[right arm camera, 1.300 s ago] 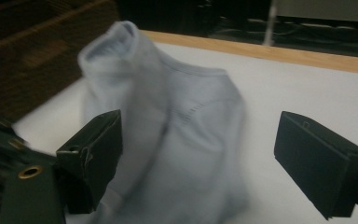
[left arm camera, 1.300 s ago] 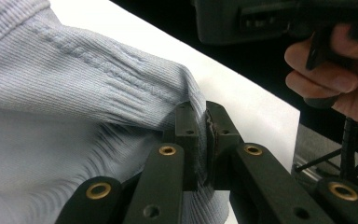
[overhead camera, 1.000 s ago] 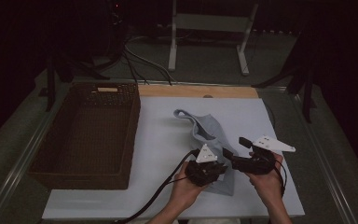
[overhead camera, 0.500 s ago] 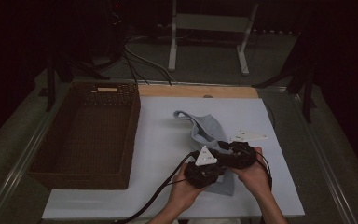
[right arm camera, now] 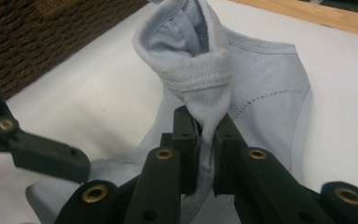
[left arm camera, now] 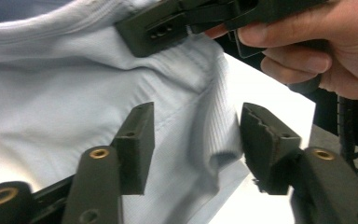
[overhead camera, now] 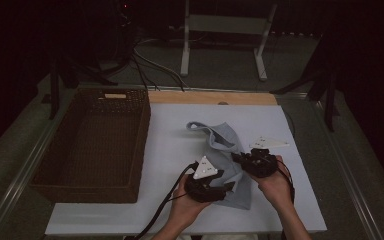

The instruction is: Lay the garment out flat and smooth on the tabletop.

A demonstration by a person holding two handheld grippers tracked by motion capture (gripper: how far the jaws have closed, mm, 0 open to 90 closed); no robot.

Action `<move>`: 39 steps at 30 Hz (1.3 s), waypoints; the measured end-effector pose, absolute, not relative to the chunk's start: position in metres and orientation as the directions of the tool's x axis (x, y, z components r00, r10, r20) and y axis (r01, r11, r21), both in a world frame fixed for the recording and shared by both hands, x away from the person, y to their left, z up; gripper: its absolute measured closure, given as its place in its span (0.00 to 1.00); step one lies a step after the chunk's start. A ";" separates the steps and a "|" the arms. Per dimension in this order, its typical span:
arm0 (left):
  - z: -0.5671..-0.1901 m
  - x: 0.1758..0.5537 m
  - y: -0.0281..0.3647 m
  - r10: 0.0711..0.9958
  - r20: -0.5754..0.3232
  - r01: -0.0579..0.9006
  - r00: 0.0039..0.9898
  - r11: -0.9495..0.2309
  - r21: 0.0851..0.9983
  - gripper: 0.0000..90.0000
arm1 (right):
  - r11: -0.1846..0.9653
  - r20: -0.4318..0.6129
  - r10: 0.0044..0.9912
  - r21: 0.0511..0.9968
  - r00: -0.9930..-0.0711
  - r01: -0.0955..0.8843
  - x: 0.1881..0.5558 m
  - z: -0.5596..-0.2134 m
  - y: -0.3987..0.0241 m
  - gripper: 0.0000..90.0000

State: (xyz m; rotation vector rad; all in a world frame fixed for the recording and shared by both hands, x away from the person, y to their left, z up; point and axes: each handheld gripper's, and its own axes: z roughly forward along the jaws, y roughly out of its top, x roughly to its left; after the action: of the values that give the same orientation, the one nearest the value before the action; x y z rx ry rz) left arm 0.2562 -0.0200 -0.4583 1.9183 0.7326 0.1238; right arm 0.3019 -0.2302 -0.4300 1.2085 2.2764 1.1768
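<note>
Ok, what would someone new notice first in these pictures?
A light blue garment lies crumpled on the white table, with both hand-held grippers on it near the front edge. The right gripper pinches a ribbed fold; the left gripper is open around another fold. A dark wicker basket sits at the left.
</note>
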 end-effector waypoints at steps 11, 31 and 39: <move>-0.470 0.253 -0.005 0.584 -0.209 0.431 0.784 -0.271 0.861 0.31 | 0.302 0.094 0.804 0.786 -0.587 0.539 0.305 -0.428 -0.232 0.94; -0.496 0.248 0.003 0.611 -0.174 0.450 0.772 -0.332 0.829 0.26 | 0.282 0.090 0.817 0.799 -0.570 0.531 0.305 -0.418 -0.241 0.94; -0.507 0.252 -0.001 0.621 -0.192 0.483 0.760 -0.341 0.806 0.26 | 0.271 0.093 0.822 0.804 -0.562 0.529 0.305 -0.413 -0.248 0.94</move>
State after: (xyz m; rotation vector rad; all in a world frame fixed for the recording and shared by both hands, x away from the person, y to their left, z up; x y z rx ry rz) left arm 0.2516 -0.0007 -0.5072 2.0045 0.8320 0.1834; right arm 0.3055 -0.2479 -0.4130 1.2308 2.2050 1.1883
